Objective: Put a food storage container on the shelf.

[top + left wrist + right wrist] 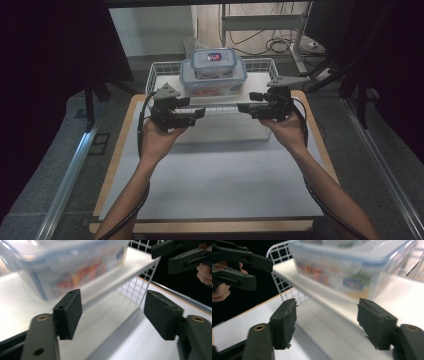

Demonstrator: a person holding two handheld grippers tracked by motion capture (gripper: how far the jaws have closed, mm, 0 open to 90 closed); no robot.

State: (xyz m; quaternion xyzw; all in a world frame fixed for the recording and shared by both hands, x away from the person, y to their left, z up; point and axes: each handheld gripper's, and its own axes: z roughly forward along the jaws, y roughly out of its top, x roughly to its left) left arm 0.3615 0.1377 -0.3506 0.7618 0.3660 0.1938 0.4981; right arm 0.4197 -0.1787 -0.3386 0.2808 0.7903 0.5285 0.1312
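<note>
Two clear lidded containers with blue rims stand stacked at the back of the table, the small container (214, 62) on the large container (213, 82). They rest on a white board in a white wire basket (159, 68). My left gripper (196, 107) and right gripper (248, 101) hover in front of the basket with their tips facing each other. Both are open with nothing between the jaws. In the left gripper view the open left gripper (113, 305) faces the blurred large container (70, 267) and the basket's wire side (140, 287). The right gripper (328, 312) faces the large container (352, 265).
A white mat (215, 180) covers the wooden tabletop in front of the basket. The right gripper (180, 257) hangs at the top right of the left gripper view, and the left gripper (239, 262) at the top left of the right gripper view. Dark curtains and metal rails flank the table.
</note>
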